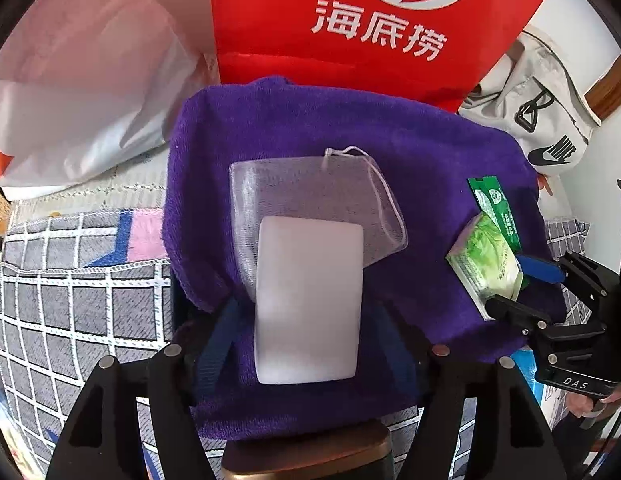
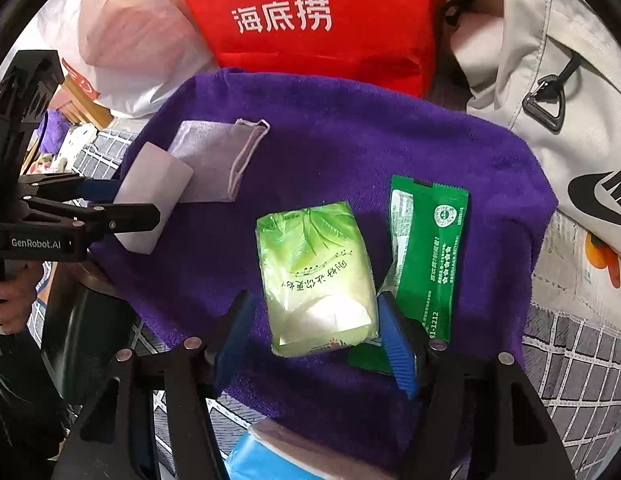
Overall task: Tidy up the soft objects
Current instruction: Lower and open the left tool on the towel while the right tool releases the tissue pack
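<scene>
A purple towel (image 1: pixel 410 168) (image 2: pixel 350 140) is spread over a stool. On it lie a mesh drawstring pouch (image 1: pixel 310 188) (image 2: pixel 218 152), a white sponge block (image 1: pixel 308 304) (image 2: pixel 150 192), a light green tissue pack (image 2: pixel 314 276) (image 1: pixel 484 264) and a dark green sachet (image 2: pixel 430 248) (image 1: pixel 492 208). My left gripper (image 1: pixel 308 320) (image 2: pixel 122 200) is open around the white sponge block. My right gripper (image 2: pixel 314 328) (image 1: pixel 510 288) is open around the tissue pack, its blue pads beside the pack's sides.
A red paper bag (image 1: pixel 350 20) (image 2: pixel 310 12) stands behind the towel. A white plastic bag (image 1: pixel 82 92) lies at the left. A grey Nike bag (image 2: pixel 550 100) (image 1: pixel 546 112) lies at the right. A checked bedsheet (image 1: pixel 70 300) surrounds the stool. A blue pack (image 2: pixel 270 460) lies at the near edge.
</scene>
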`<state>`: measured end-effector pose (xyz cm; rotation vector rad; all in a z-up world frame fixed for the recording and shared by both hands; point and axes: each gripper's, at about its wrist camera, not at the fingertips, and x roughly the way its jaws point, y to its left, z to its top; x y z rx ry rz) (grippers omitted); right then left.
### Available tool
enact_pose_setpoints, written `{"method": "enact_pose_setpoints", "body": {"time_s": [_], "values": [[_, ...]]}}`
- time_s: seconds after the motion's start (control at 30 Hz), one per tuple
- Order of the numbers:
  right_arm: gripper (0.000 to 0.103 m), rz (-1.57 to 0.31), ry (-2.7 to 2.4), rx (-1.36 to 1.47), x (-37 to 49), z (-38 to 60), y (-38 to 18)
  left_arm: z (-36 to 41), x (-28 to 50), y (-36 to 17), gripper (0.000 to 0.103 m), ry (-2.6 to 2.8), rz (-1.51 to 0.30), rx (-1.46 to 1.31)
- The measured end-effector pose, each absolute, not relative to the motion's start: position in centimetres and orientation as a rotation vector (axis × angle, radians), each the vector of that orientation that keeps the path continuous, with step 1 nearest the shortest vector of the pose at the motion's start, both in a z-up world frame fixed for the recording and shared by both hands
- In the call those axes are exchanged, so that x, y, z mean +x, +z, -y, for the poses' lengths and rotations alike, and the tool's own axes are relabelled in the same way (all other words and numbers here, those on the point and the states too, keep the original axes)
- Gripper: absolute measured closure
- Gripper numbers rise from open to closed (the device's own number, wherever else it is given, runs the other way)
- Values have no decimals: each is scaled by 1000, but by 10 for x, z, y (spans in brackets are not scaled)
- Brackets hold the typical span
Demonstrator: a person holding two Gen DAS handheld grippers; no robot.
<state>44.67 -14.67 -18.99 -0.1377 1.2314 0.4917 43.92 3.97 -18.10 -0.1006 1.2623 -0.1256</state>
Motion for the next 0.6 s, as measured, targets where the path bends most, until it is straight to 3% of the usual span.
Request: {"method": "enact_pose_setpoints", "body": {"time_s": [0.6], "values": [[40, -1032, 481, -51, 424, 161, -116, -40, 410, -117, 34, -87, -1059, -110]]}}
